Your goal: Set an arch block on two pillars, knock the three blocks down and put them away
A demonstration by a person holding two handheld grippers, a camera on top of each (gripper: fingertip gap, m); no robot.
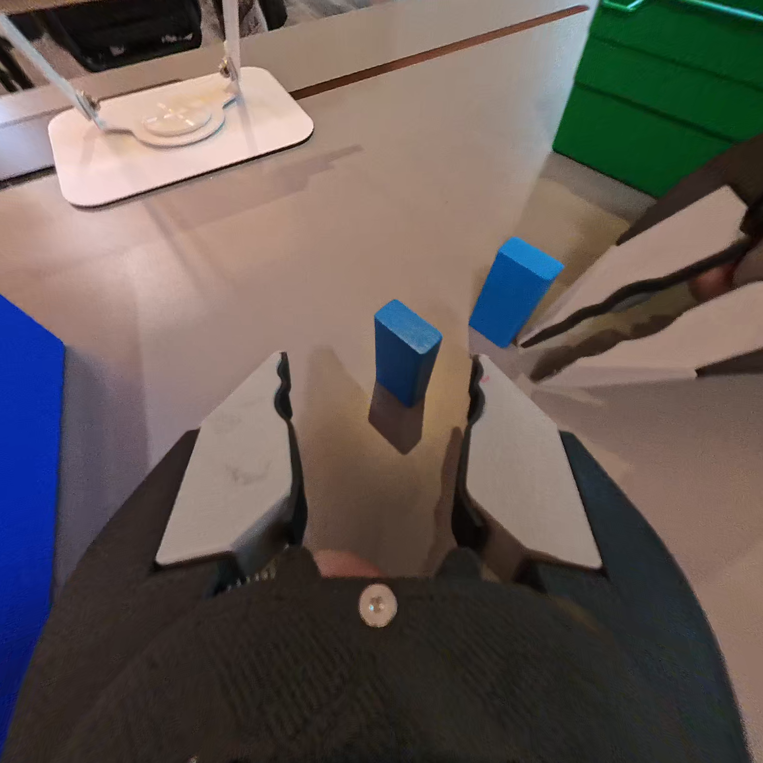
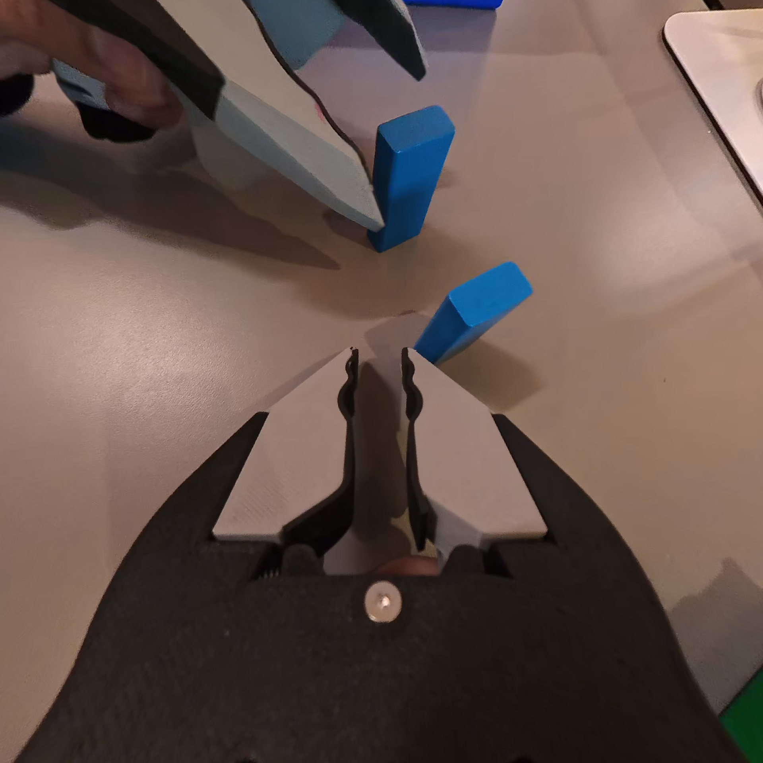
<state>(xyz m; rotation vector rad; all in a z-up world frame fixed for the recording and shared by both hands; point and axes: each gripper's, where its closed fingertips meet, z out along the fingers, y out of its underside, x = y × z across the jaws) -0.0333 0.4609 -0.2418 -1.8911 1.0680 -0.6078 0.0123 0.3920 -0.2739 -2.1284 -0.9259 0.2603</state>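
Observation:
Two blue rectangular pillar blocks stand on end on the grey table. The near pillar [image 1: 406,351] sits between the tips of my left gripper [image 1: 379,355], which is open wide. In the right wrist view its near finger [image 2: 289,136] is right beside that pillar [image 2: 413,177]; I cannot tell if they touch. The other pillar [image 1: 514,289] stands just off the right fingertip of my right gripper [image 2: 379,351], beside it [image 2: 470,313]. The right gripper's jaws stand a narrow gap apart with nothing between them; it also shows in the left wrist view [image 1: 526,359]. No arch block is in view.
A white stand base [image 1: 181,136] with clear legs lies at the back left and shows in the right wrist view [image 2: 722,82]. A green crate [image 1: 660,82] stands at the back right. A blue box [image 1: 29,454] is at the left edge.

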